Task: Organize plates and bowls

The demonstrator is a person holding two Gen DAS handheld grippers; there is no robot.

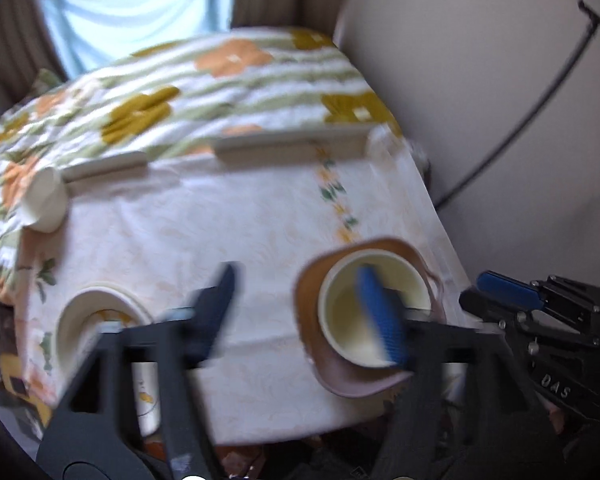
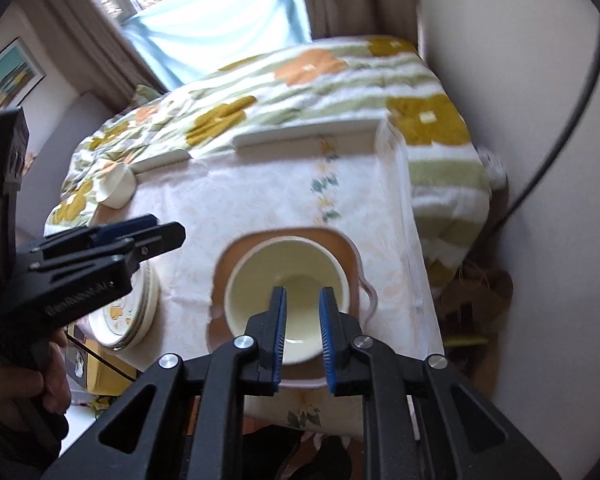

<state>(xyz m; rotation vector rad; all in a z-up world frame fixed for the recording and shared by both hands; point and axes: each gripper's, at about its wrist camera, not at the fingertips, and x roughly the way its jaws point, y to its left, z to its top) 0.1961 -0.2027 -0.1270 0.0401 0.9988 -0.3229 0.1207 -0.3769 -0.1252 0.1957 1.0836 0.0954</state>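
Observation:
A cream bowl (image 1: 352,304) (image 2: 296,272) sits inside a brown square plate (image 1: 312,276) (image 2: 348,248) on the table's right side. A stack of cream plates with yellow flowers (image 1: 80,320) (image 2: 136,312) sits at the front left. A small white cup (image 1: 44,200) (image 2: 118,186) lies on its side at the far left. My left gripper (image 1: 300,300) is open above the table between the stack and the bowl. My right gripper (image 2: 303,304) hovers over the bowl's near rim, jaws partly open and empty. It also shows in the left wrist view (image 1: 500,284).
The table (image 2: 260,200) has a pale floral cloth. Behind it is a bed with a flowered blanket (image 2: 320,80) and a white rail (image 2: 308,136). A wall and a black cable (image 2: 572,112) are on the right. A window with curtains is at the back.

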